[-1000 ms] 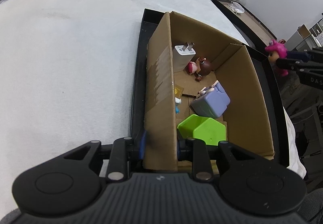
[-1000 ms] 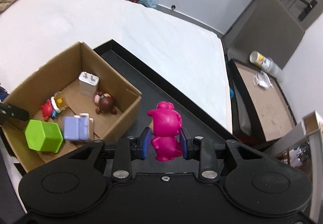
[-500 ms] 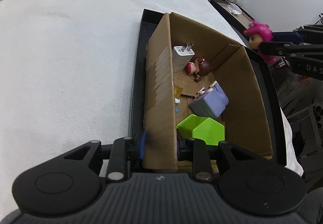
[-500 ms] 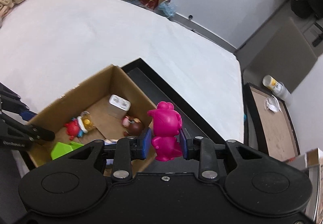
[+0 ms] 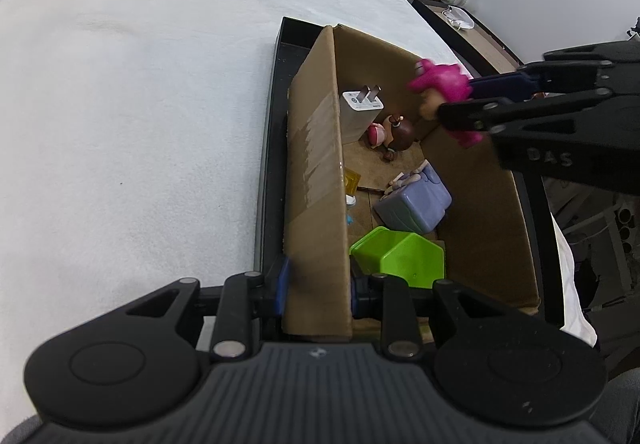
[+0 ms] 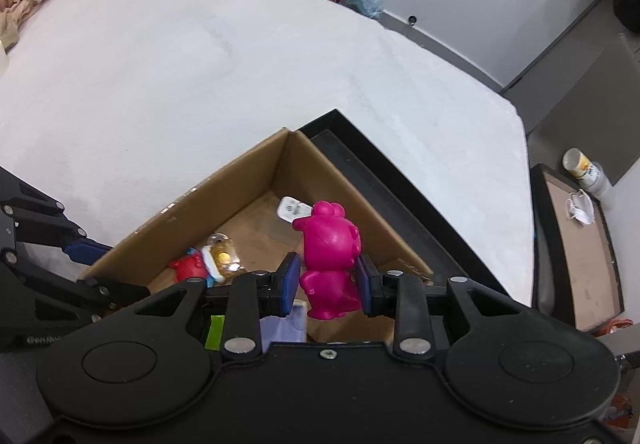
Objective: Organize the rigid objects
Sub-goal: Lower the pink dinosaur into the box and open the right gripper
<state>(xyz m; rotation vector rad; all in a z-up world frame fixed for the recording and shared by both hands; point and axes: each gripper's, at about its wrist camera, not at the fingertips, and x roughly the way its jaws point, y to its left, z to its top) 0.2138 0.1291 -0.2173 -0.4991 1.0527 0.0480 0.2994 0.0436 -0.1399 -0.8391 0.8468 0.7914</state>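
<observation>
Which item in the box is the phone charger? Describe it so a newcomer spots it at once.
Find the open cardboard box sitting in the black tray on the white bed. In its far corner, against the wall the left gripper clamps, stands the charger. It is the only plain white block, with two flat metal prongs pointing up; its neighbours are coloured toys.

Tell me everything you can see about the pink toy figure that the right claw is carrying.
The pink toy figure is a glossy magenta, hard-plastic-looking cartoon animal with a big round head, a snout and stubby legs. It stands upright, clamped at its lower body between the blue pads of the right claw. It hangs in the air above the open cardboard box, touching nothing but the pads. Fine face details are unclear.
</observation>
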